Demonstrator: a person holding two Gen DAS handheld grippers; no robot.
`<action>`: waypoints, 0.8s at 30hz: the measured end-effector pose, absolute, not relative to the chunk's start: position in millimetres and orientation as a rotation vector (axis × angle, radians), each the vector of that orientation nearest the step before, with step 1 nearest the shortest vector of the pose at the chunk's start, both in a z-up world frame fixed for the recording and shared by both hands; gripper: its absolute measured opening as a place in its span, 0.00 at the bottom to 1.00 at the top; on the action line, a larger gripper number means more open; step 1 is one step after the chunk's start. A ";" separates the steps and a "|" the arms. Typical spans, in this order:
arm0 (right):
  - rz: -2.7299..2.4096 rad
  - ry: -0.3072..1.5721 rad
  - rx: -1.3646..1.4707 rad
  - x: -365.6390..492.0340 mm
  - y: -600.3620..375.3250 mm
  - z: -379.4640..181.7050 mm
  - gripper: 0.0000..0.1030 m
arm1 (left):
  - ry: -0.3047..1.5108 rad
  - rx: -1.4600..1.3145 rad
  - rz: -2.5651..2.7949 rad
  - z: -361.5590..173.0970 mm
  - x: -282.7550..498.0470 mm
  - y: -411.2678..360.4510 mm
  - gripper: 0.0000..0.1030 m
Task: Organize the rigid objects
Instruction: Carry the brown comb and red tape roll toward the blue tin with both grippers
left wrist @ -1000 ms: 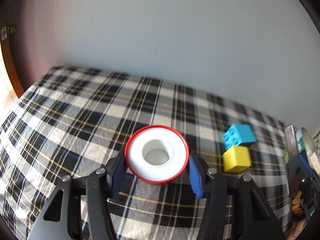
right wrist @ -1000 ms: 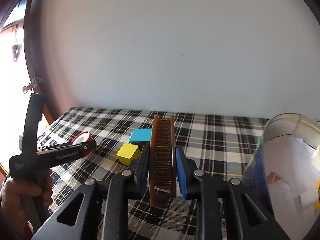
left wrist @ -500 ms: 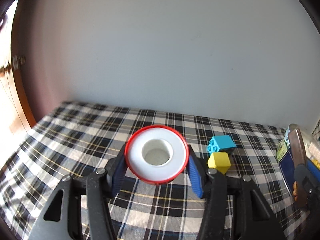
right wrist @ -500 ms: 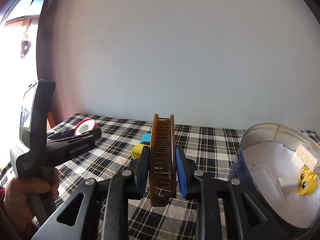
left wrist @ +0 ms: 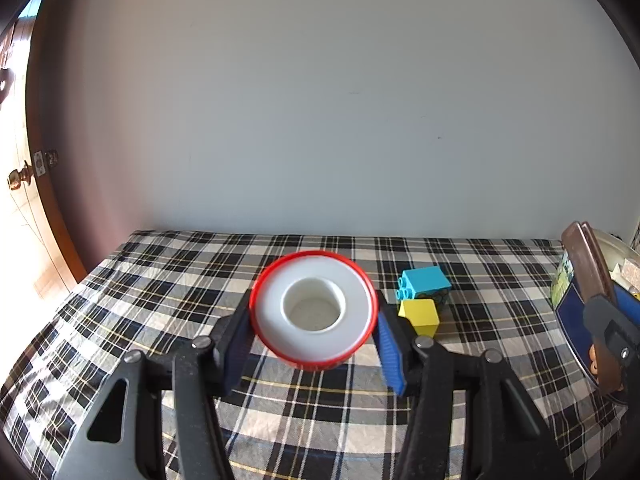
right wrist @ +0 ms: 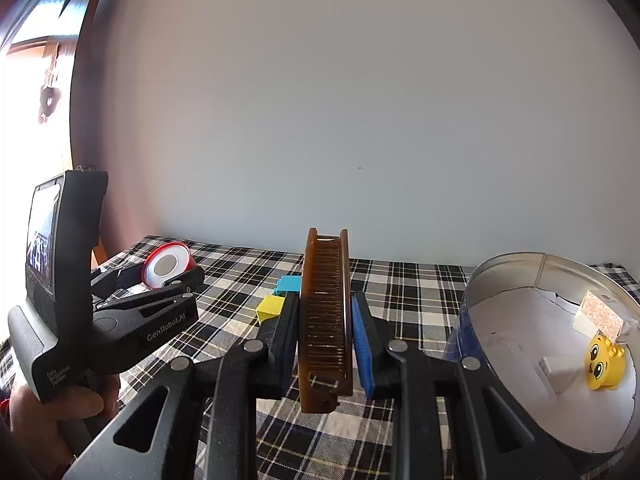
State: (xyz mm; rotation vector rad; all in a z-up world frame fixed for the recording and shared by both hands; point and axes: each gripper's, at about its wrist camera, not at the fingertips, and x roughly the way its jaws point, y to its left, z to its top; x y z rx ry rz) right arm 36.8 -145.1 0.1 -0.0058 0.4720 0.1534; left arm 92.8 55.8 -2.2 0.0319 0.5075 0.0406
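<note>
- A round red-rimmed white tape roll (left wrist: 314, 310) with a hollow core is clamped in the left gripper (left wrist: 314, 332) above the cloth.
- A brown comb (right wrist: 326, 312), teeth upright, is pinched in the right gripper (right wrist: 326, 344).
- A yellow block (left wrist: 420, 316) touches a blue block (left wrist: 426, 282) on the checked tablecloth (left wrist: 168, 280).
- A round tin (right wrist: 520, 276) is seen at the right; a plain wall (left wrist: 320, 100) lies behind.

**Plastic, cloth and tin**

The red-rimmed white tape roll (left wrist: 314, 310) looks smooth, glossy plastic. The brown translucent comb (right wrist: 326, 316) is shiny plastic. The black-and-white checked cloth (left wrist: 160, 300) is matt woven fabric. The round tin (right wrist: 520, 268) shows brushed metal.
</note>
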 end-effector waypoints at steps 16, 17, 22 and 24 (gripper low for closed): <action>0.128 0.453 0.000 26.6 -154.3 7.2 0.27 | 0.512 0.006 -0.005 -5.4 74.2 39.9 0.53; 0.129 0.453 0.000 26.1 -154.8 7.1 0.27 | 0.516 0.003 -0.015 -5.5 71.9 37.6 0.53; 0.138 0.446 -0.012 19.5 -153.2 8.3 0.27 | 0.509 0.010 -0.040 -4.7 60.8 26.8 0.53; 0.139 0.440 -0.023 13.1 -156.9 8.5 0.27 | 0.503 0.010 -0.044 -4.1 56.6 23.1 0.53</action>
